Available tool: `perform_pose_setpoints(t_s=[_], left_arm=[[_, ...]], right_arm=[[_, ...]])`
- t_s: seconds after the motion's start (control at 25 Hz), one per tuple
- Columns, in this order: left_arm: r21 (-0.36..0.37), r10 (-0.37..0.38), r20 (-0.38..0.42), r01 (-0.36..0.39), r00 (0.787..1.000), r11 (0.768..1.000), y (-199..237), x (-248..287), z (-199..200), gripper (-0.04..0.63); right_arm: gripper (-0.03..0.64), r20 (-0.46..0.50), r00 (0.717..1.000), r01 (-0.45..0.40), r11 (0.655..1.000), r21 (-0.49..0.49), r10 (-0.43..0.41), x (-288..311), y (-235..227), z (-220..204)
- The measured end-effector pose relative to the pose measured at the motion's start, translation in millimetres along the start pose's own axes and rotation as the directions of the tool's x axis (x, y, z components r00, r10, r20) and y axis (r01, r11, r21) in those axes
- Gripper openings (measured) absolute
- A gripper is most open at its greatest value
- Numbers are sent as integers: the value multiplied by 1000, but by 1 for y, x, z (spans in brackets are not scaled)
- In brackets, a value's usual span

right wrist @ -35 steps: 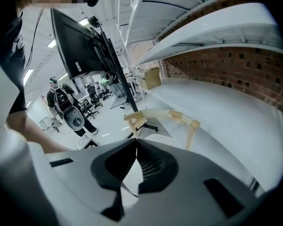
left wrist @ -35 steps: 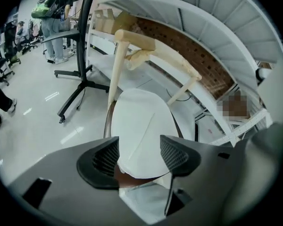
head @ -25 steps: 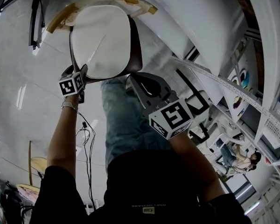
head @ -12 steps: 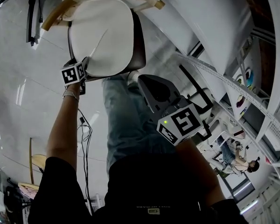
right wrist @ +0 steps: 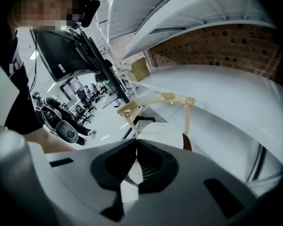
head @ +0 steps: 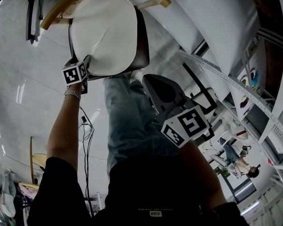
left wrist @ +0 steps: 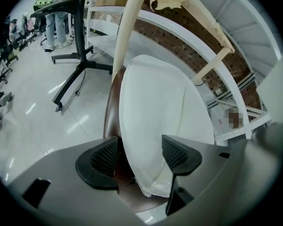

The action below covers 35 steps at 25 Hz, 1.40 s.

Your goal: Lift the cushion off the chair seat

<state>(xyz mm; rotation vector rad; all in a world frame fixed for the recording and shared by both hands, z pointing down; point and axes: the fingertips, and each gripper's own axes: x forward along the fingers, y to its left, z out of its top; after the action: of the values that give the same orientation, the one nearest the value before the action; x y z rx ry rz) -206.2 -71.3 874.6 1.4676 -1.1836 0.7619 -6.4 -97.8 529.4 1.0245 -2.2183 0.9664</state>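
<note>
where glossy floor [head: 19,79] spreads, the cushion [head: 106,34] covers the chair seat [head: 143,50].

Reads to me as an open-plan office or lab floor, not a home. Pale polished floor [left wrist: 33,121] with bright streaks of light on it. Black stand on castors [left wrist: 78,69]. Large dark screen [right wrist: 61,55] on a tall mount. Swivel chairs [right wrist: 87,95] grouped further back. Exposed brick wall [right wrist: 217,46] behind curved white panelling [right wrist: 203,8]. Cardboard box [right wrist: 141,69] against the brick. Loose cables [head: 85,133] trailing on the floor. People [left wrist: 56,13] standing at the far side; shelving [head: 245,102] to my right.
</note>
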Motion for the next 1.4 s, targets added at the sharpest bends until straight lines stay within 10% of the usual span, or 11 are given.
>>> perform_pose_setpoints(t_s=[1.4], left_arm=[[37,135,5,-135,991,990,-27,-35,4,25]], right_arm=[[11,37,999,32,999,-15,-31,-44,-14,10]])
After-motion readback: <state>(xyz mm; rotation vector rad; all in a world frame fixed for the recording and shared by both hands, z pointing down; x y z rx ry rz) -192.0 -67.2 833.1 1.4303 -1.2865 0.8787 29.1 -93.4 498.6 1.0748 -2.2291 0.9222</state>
